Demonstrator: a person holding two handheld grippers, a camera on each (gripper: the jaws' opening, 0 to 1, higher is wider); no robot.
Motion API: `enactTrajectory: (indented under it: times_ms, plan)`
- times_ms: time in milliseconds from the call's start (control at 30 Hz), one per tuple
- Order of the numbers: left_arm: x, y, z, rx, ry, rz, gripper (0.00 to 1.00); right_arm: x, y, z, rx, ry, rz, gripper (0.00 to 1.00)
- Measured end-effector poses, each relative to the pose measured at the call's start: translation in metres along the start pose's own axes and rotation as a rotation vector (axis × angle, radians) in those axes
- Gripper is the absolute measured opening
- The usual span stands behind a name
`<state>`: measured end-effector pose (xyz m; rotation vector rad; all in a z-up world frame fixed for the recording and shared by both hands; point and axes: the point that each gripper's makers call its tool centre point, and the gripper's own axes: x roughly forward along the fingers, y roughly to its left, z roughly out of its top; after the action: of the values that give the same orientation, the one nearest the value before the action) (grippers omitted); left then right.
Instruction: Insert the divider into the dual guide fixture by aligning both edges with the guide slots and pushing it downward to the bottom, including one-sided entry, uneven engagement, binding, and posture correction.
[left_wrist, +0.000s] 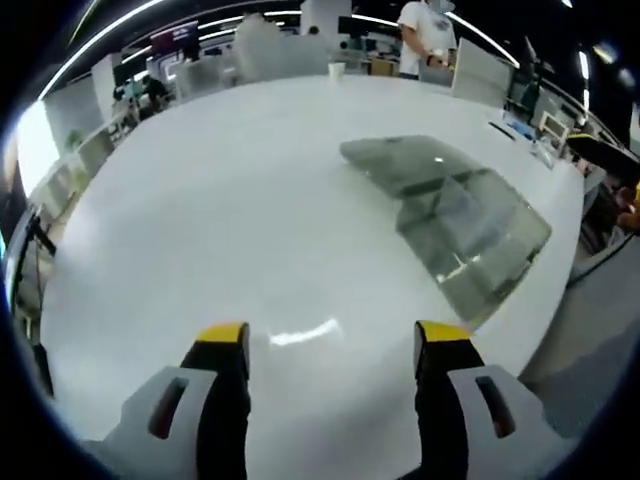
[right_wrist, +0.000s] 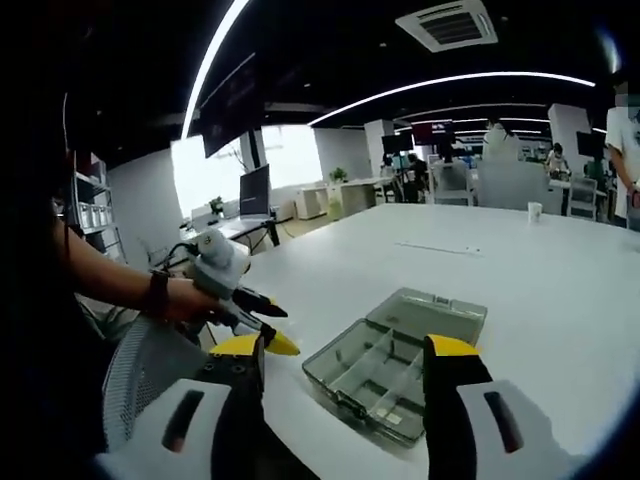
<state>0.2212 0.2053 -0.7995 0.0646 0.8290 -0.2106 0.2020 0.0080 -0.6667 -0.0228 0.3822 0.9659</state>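
Note:
A clear plastic organizer box (left_wrist: 450, 215) lies open on the white table (left_wrist: 220, 220), with its lid folded back flat. Thin walls split its tray into several compartments (right_wrist: 385, 370). My left gripper (left_wrist: 332, 340) hovers over the table short of the box, jaws wide apart and nothing between them. In the right gripper view the left gripper (right_wrist: 270, 325) is held by a hand at the table's near-left edge, yellow tips spread. My right gripper (right_wrist: 345, 350) stands open just in front of the box, jaws framing its near end without touching it.
A paper cup (left_wrist: 336, 70) stands at the table's far side, also the paper cup (right_wrist: 534, 211). A person (left_wrist: 425, 35) stands beyond it. A mesh chair (right_wrist: 140, 370) sits by the near table edge. Desks and monitors (right_wrist: 254, 192) fill the room behind.

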Motion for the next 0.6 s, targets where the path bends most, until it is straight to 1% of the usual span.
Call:
enactTrajectory:
  times_ms: [33, 100, 200, 333, 433, 600]
  plan:
    - [0.001, 0.001, -0.001, 0.000, 0.000, 0.006, 0.61, -0.001, 0.000, -0.002, -0.003, 0.005, -0.001, 0.62]
    - [0.003, 0.006, -0.005, -0.004, 0.016, 0.022, 0.54, -0.003, 0.001, -0.005, 0.005, 0.006, 0.000, 0.61]
    - [0.003, 0.005, -0.003, -0.009, 0.005, 0.022, 0.54, -0.002, 0.001, -0.006, 0.015, 0.006, 0.000, 0.60]
    - [0.007, 0.010, -0.005, 0.010, 0.017, 0.046, 0.51, -0.001, 0.002, -0.006, 0.021, 0.010, 0.002, 0.59]
    - [0.009, 0.010, -0.008, 0.020, 0.031, 0.044, 0.48, 0.000, 0.005, -0.006, 0.009, 0.012, 0.016, 0.58]
    - [0.009, 0.012, -0.007, 0.008, 0.020, 0.046, 0.48, 0.001, 0.004, -0.005, 0.015, 0.010, 0.013, 0.57]
